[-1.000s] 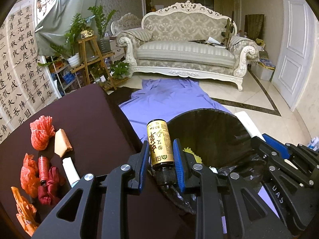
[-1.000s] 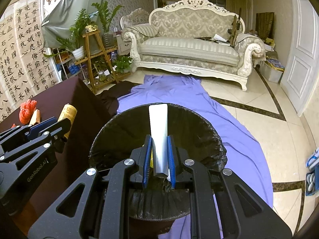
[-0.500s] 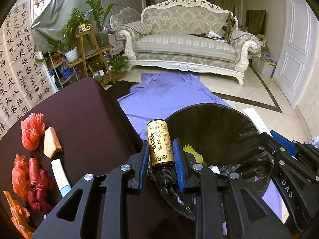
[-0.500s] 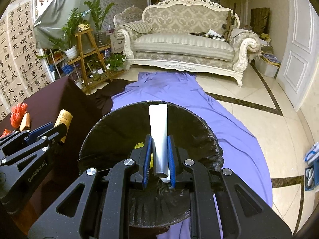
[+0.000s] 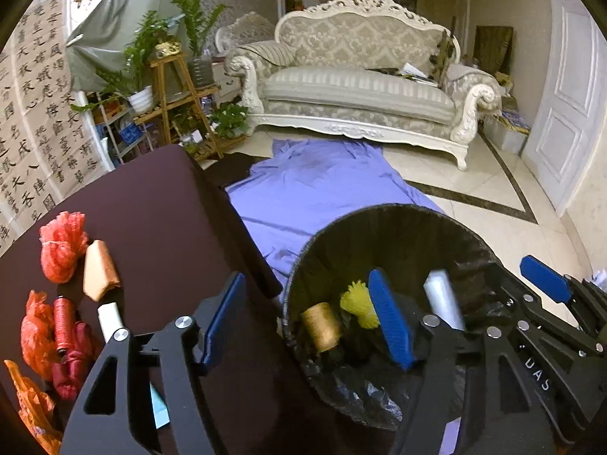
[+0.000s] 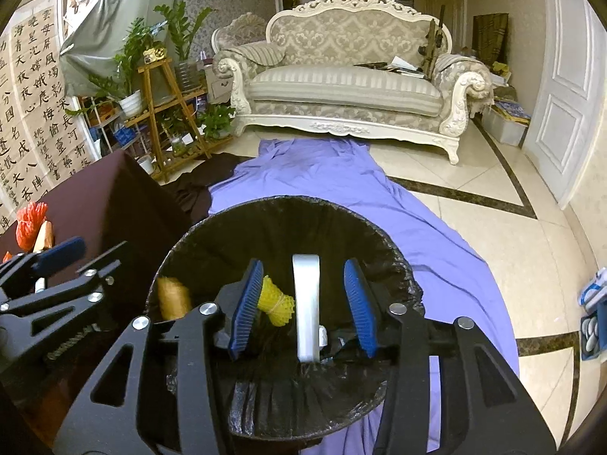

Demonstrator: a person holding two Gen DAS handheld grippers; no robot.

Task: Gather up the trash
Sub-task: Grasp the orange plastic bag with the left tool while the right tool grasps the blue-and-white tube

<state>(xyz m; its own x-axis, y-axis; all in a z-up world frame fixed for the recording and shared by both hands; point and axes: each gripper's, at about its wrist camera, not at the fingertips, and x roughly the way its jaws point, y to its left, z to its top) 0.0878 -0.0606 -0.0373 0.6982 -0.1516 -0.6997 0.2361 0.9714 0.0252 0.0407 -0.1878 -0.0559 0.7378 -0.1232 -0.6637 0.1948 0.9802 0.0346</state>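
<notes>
My left gripper [image 5: 307,322] hangs over the near rim of the black-lined trash bin [image 5: 379,212], jaws opening. The gold bottle [image 5: 322,326] has left them and lies loose inside the bin, touching neither pad. My right gripper [image 6: 303,303] is over the bin [image 6: 284,201] too, also opening. The white tube [image 6: 306,303] stands between its blue pads with a gap on each side, dropping into the bag. A yellow net [image 6: 275,301] and the gold bottle [image 6: 172,297] lie in the bin. The white tube [image 5: 442,299] looks blurred in the left wrist view.
The dark brown table [image 5: 151,204] on the left carries a red net [image 5: 60,246], a tan packet [image 5: 98,269], a white tube [image 5: 110,314] and several red and orange scraps [image 5: 45,333]. A purple cloth [image 6: 341,178] covers the floor under the bin; a sofa [image 6: 341,87] and a plant stand [image 6: 163,113] stand beyond.
Both grippers went from shut to open. The gold bottle dropped out of the left one into the bin, and the white tube came free of the right one's pads.
</notes>
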